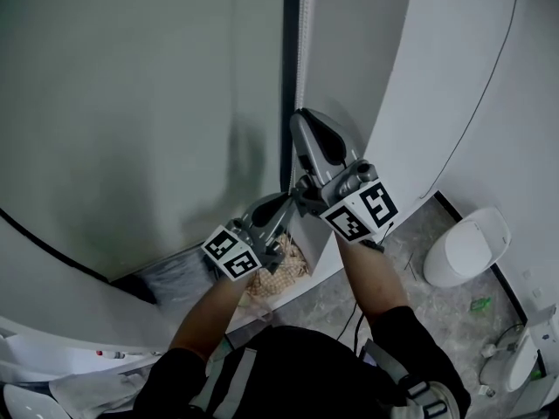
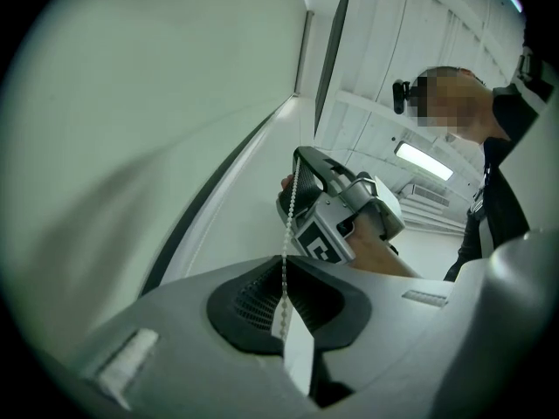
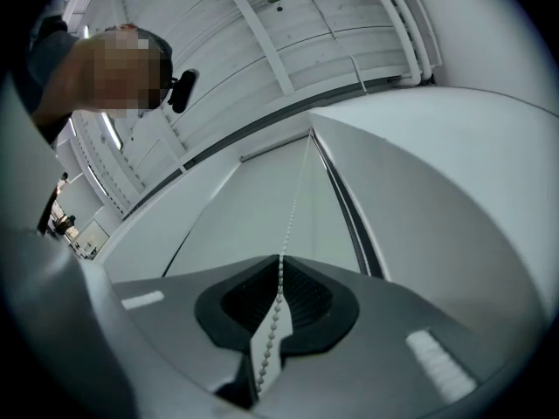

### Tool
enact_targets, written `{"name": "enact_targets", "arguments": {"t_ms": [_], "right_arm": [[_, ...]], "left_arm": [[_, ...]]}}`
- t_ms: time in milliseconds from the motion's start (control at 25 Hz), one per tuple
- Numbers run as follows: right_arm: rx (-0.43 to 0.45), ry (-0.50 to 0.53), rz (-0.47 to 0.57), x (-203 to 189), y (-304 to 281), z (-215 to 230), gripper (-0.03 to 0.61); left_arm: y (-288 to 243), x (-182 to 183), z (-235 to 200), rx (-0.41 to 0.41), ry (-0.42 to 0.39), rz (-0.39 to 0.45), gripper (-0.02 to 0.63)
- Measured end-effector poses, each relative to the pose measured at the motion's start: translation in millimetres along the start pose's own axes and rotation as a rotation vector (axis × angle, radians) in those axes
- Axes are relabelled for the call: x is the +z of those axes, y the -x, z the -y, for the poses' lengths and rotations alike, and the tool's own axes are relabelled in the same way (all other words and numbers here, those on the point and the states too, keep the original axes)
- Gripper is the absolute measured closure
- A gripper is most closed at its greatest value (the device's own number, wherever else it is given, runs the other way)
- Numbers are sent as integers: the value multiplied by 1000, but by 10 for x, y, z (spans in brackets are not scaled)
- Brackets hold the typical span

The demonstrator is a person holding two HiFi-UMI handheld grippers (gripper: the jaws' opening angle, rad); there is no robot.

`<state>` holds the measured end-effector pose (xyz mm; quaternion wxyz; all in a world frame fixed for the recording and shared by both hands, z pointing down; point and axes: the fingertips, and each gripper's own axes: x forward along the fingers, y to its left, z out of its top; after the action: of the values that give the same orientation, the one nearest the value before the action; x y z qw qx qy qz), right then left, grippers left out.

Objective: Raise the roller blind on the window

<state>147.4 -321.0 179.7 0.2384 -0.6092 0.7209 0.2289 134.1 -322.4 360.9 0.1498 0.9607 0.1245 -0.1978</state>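
Observation:
The pale roller blind (image 1: pixel 131 103) hangs at the left of the head view, beside a dark window frame (image 1: pixel 289 59). Along that frame runs its white bead chain (image 1: pixel 302 33). My right gripper (image 1: pixel 302 122) is the upper one and is shut on the chain; in the right gripper view the beads (image 3: pixel 279 278) run between the closed jaws and up the blind (image 3: pixel 262 208). My left gripper (image 1: pixel 291 202) sits just below it, also shut on the chain (image 2: pixel 284 273). From the left gripper view the right gripper (image 2: pixel 336 212) shows close above, with the chain taut between the two.
A white wall panel (image 1: pixel 454 77) with a thin cable (image 1: pixel 489 85) stands to the right of the window. On the floor below are a white toilet (image 1: pixel 467 247), a woven mat or basket (image 1: pixel 279 276) and a dark object (image 1: pixel 166 282) by the sill.

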Motion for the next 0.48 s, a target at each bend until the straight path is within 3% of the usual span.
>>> {"name": "enact_targets", "arguments": {"t_ms": [360,400,480], "right_arm": [[-113,-147,-194,-1038,1109,158,561],[-117,-159,-200,-1049,1176,149,561],[-116,-161,-199,-1011,1232,136,560]], "left_arm": [[345,-1542,-219,90,154,-307,592],[366,-1624,-190,84,159,-329,583],[374,-1636,-141,56,164,-334,500]]}}
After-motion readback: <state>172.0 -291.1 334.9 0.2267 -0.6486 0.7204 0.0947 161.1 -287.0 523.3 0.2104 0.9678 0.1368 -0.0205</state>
